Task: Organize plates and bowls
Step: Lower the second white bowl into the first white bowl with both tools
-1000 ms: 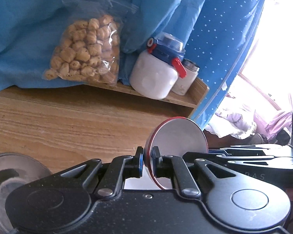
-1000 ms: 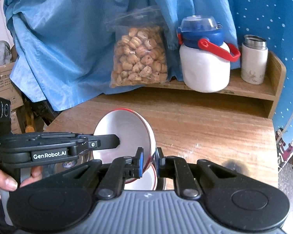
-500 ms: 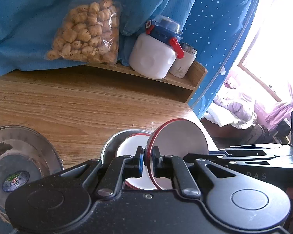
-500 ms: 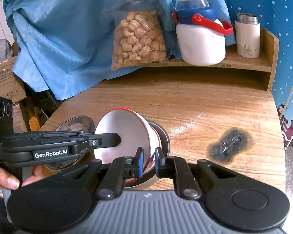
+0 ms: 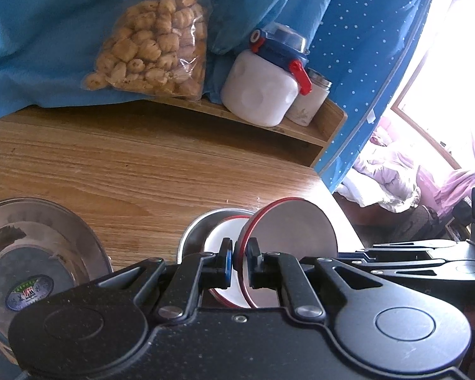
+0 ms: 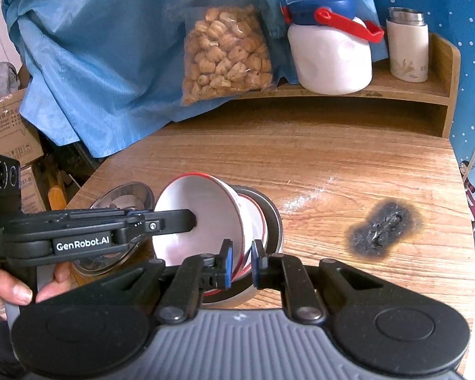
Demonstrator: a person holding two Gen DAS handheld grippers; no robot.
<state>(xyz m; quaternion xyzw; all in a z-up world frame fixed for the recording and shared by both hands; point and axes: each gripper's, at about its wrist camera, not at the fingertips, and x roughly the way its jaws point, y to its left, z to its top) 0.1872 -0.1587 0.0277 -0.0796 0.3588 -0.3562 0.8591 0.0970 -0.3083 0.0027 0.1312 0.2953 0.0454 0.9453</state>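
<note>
Red-rimmed bowl (image 6: 202,221) held tilted by both grippers over the nested bowls.

L gripper (image 5: 239,258) pinches its rim from the left, R gripper (image 6: 240,261) pinches the near-right rim (fingers of both pressed tight on the thin wall). Bowl hangs over a second red-rimmed bowl (image 6: 253,218) sitting in a steel bowl (image 6: 274,221), near edge of wooden table (image 6: 332,164). Steel lid-like dish (image 5: 38,253) just left. Far shelf: snack bag (image 6: 228,50), white jug (image 6: 329,53), w/ flask (image 6: 408,50) at right. Burn mark (image 6: 383,228) right of bowls.
</note>
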